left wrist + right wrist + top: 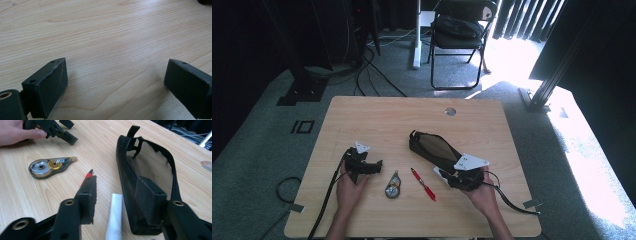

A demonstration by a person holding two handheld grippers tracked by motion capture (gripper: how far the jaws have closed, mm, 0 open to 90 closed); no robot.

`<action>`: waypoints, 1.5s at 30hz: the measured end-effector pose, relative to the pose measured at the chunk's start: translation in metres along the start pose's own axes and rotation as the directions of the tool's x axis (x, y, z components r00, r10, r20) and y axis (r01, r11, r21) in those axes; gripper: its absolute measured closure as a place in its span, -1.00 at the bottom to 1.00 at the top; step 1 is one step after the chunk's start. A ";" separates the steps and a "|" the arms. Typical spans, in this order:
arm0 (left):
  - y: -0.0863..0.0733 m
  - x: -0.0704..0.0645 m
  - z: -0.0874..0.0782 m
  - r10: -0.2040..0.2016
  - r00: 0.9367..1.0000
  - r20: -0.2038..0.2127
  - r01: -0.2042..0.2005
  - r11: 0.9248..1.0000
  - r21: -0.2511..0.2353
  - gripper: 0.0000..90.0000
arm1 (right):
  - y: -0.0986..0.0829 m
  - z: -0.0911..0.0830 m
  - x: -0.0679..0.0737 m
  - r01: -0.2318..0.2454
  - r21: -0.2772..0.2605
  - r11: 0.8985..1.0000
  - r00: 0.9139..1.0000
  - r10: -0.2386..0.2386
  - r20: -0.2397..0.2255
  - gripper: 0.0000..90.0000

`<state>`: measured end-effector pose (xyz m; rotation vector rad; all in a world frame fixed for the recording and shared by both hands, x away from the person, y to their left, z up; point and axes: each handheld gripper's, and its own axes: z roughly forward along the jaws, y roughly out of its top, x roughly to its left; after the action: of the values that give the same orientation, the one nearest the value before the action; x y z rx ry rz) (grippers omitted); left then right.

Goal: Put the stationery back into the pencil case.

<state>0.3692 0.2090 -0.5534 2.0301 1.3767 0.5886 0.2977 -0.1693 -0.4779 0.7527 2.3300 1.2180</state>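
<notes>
The table [362,115] carries a black pencil case [434,150], lying open with its mouth upward, at the right of centre. The right gripper [117,202] is at the near end of this case, and I judge that the work in hand is to put the small things into it. Its jaws stand spread apart: one is inside the case, against the near wall, and the other is outside, so the wall and a white tube [113,217] lie between them, but nothing is pinched yet.

The risk, in my view, is at this wall. The case is soft, so if the jaws close on the fabric alone, the mouth can fold shut or the whole case can slide on the smooth wood. The white tube lies just beside the outer jaw and touching the case, and a closing jaw may push it away or catch it together with the fabric.

The left gripper [362,162] rests at the left, near the person's hand, well apart from the case. Its jaws are wide open over bare wood and hold nothing.

Between the grippers lie the correction tape [392,186] and, to its right, the red pen [423,184], both outside the case. The pen is thin and round, so it can roll if it is nudged.
</notes>
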 end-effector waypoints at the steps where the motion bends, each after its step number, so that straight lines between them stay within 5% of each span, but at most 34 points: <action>1: 0.000 0.000 0.000 0.000 1.000 0.000 0.000 1.000 0.000 -0.88 | -0.001 0.000 0.001 0.001 0.002 1.000 1.000 -0.001 0.003 0.21; 22: 0.000 0.000 0.000 0.001 1.000 0.000 -0.001 1.000 0.000 -0.88 | -0.027 0.037 0.010 -0.010 0.133 0.991 1.000 0.008 0.020 0.32; 37: 0.000 0.000 0.000 0.000 1.000 0.000 0.000 1.000 0.000 -0.88 | -0.035 0.055 0.010 0.000 0.184 0.983 0.995 -0.018 0.095 0.34; 45: 0.000 0.000 0.000 0.000 1.000 0.000 0.000 1.000 0.000 -0.88 | -0.039 0.066 0.007 -0.020 0.216 0.976 0.998 0.007 0.062 0.48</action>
<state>0.3693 0.2090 -0.5534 2.0298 1.3765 0.5889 0.3192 -0.1431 -0.5470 0.8654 2.4362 0.9419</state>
